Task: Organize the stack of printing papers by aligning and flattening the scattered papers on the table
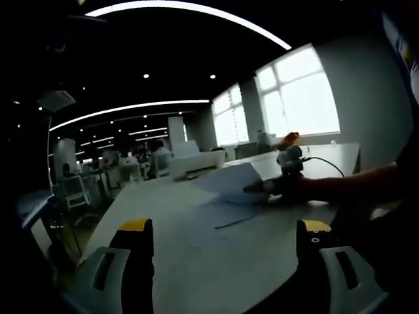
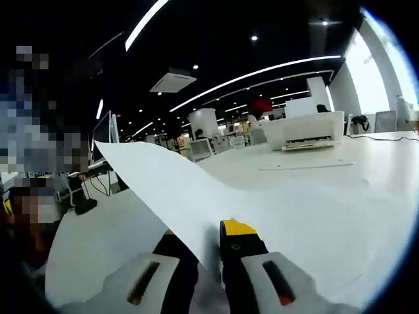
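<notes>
While the left gripper (image 1: 226, 245) hangs low over the white table (image 1: 196, 261), its two jaws stand wide apart with nothing between them. Both jaws have yellow tips and point out across the table top.

Farther along the table, in the left gripper view, the right gripper (image 1: 288, 171) comes in from the right side. A dark sleeve (image 1: 353, 186) reaches out behind it, almost level with the table. That gripper holds the edge of a sheet of paper (image 1: 232, 180), and the sheet lifts up at a slant off the table. Just below it, more papers (image 1: 216, 212) lie flat on the table, a bit crooked to each other.

In the right gripper view, the right gripper (image 2: 208, 245) has its jaws pulled close together on the sheet of paper (image 2: 196, 196). The sheet runs between the dark jaw and the yellow-tipped jaw. From there it rises up to the left, with one corner high in the air, and spreads wide to the right, where it lies low over the table (image 2: 386, 163).

At the back of the table sits a white printer (image 2: 304, 131). Long strip lights (image 1: 190, 10) glow on the dark ceiling, and bright windows (image 1: 301, 95) show in the left gripper view.
</notes>
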Motion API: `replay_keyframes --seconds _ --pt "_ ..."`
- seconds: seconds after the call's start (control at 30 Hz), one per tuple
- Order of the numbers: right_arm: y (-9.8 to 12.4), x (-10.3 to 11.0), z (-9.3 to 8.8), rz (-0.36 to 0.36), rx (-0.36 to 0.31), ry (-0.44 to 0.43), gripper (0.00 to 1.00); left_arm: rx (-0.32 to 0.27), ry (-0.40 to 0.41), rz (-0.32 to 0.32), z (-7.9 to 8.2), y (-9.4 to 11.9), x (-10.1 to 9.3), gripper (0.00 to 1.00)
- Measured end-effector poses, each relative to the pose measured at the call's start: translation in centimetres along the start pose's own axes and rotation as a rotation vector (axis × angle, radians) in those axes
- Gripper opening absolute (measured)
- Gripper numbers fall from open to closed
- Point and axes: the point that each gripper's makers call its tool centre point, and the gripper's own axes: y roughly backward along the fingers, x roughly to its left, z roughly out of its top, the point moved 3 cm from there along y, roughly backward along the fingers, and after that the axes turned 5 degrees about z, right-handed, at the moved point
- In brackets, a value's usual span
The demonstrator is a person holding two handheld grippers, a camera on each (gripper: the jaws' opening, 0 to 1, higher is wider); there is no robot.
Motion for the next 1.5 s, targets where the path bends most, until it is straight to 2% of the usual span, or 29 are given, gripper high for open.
replay_keyframes --seconds 0.23,1.5 --pt "0.1 0.1 0.0 -0.003 -0.004 0.024 0.08 -0.001 0.001 0.001 0.0 -0.1 0.0 0.93" --pt "1.4 0.4 1.6 0.045 -0.140 -0.041 0.07 -0.007 0.000 -0.002 0.3 0.1 -0.1 0.93"
